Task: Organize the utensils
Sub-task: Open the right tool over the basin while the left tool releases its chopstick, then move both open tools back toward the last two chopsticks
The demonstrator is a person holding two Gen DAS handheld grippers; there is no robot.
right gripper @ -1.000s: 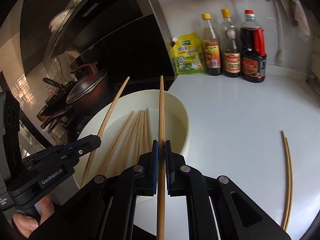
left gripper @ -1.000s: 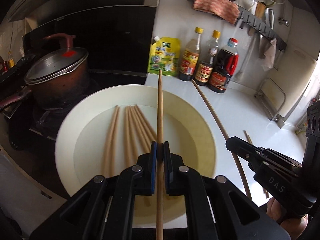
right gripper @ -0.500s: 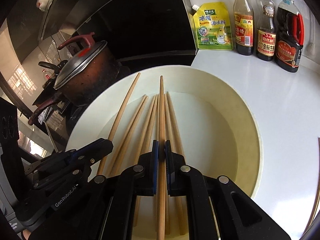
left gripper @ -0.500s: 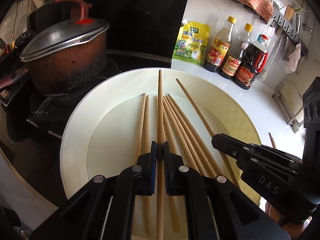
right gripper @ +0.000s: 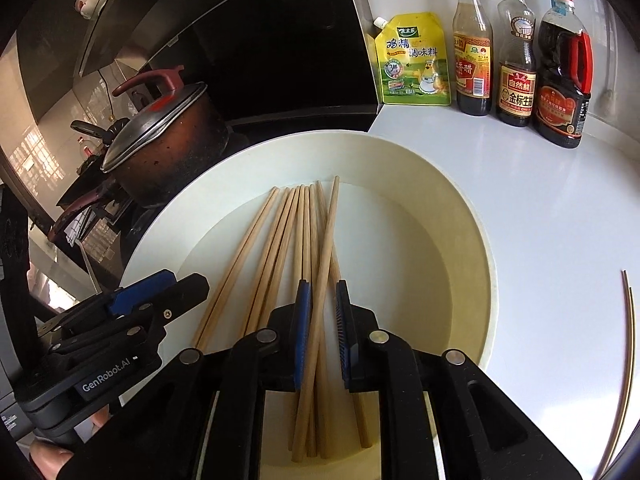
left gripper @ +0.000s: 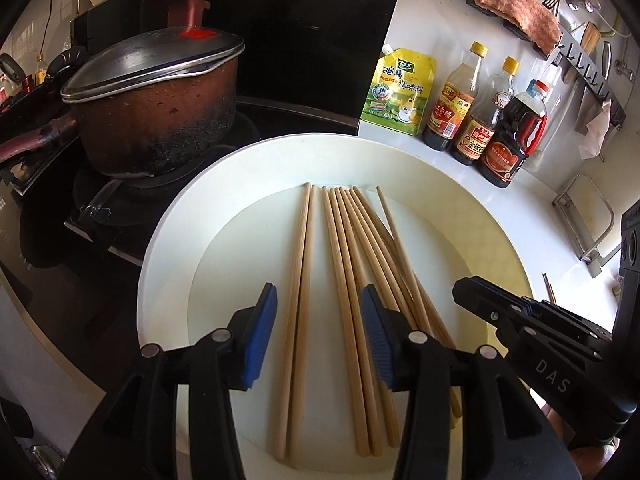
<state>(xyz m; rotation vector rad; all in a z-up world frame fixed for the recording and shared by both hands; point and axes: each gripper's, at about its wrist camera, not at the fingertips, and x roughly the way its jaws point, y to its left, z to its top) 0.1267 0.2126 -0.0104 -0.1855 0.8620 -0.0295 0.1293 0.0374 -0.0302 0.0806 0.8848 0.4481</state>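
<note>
Both grippers had dropped their chopsticks point(left gripper: 348, 276) into the white bowl point(left gripper: 168, 240). Left gripper point(left gripper: 318, 330): jaws opening, wide. Right gripper point(right gripper: 323, 330): jaws opening (narrow, one chopstick lying loose between). Two more lay on the desk point(right gripper: 560, 220).

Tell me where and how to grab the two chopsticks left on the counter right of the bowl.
Grip the chopsticks on the counter around mid-length, descending from above with fingers straddling across them. They lie flat, side by side on the bare counter, so only their narrow width offers a pinch.
</note>
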